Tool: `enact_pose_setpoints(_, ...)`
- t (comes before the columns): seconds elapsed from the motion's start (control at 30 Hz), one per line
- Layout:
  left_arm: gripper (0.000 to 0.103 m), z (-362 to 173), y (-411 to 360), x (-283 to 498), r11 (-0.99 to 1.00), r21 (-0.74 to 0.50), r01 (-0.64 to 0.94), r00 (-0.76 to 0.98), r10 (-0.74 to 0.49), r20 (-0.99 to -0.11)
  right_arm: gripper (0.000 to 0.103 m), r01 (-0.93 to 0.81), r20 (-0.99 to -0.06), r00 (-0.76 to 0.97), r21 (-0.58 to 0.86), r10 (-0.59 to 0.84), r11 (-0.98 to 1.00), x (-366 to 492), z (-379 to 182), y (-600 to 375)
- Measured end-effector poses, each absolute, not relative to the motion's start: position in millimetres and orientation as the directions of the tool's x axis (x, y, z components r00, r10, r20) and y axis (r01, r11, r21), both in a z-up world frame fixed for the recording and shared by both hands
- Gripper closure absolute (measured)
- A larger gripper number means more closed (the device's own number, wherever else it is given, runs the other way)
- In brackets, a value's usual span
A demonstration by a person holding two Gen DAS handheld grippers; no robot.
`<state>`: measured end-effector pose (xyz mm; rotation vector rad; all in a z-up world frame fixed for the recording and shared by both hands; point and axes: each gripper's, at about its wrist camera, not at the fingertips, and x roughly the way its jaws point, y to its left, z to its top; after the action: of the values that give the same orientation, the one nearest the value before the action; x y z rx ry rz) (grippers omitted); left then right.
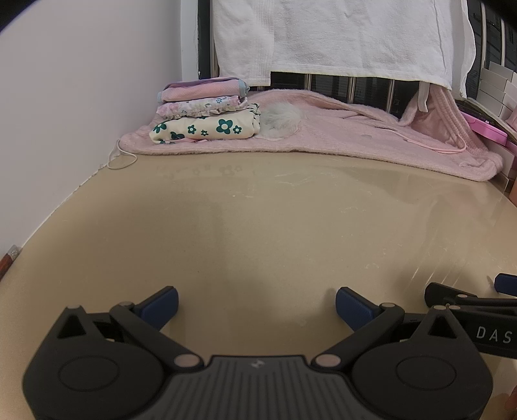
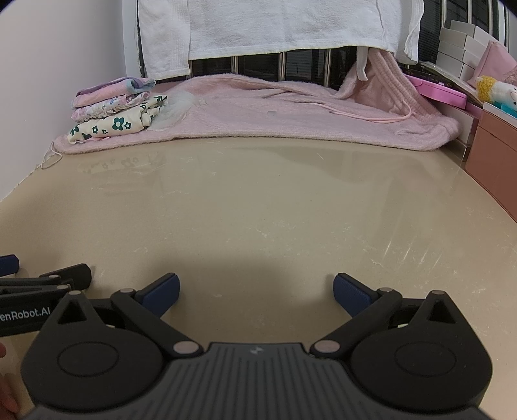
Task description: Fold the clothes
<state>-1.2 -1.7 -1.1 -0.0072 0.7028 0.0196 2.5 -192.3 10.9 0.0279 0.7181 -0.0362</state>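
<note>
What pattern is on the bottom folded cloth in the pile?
Cream with dark green flowers on the bottom cloth, clearest in the left wrist view.

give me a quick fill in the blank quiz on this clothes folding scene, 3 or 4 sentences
1. Both the left gripper and the right gripper have their jaws ____.
2. The stack of folded clothes rests on a large ____ garment.
3. The bottom piece of the stack, the cream cloth, is printed with dark green ____.
4. A ____ towel hangs over the rail behind the table.

Missing words: open; pink; flowers; white
</note>
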Motion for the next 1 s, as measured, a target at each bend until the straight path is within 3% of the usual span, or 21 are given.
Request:
enact_pose_setpoints(0.53,0.003,5,6,1,1.0,-0.005,0.015,0.76,-0.015,-0.65,0.0,0.01,-0.662,0.749,0.022,0.007,1.0,3,13,-190)
enact_pose_setpoints(0.7,0.002,48,58,53,0.997,-0.047,0.055,0.815,-0.072,-0.575,0.0,-0.163,-0.559,0.79,0.204,0.252,0.965,43,55,-193)
enact_pose_setpoints(0.83,0.002,63,107,147,0.997,0.017,-0.079,0.85,0.076,-0.522,0.001,-0.328,-0.484,0.766,0.271,0.422,0.905,135,73,-173)
enact_pose_setpoints(0.93,0.004,55,126,213,0.986,0.042,-0.163,0.826,0.16,-0.541,0.019,-0.38,-0.497,0.738,0.253,0.457,0.89,217,75,-148)
enact_pose_setpoints(0.97,0.01,51,129,231,0.986,0.047,-0.159,0.805,0.157,-0.571,0.029,-0.395,-0.503,0.731,0.24,0.461,0.887,241,72,-143)
enact_pose_setpoints(1.0,0.016,46,133,249,0.986,0.05,-0.156,0.785,0.155,-0.601,0.03,-0.408,-0.511,0.724,0.223,0.463,0.885,261,69,-136)
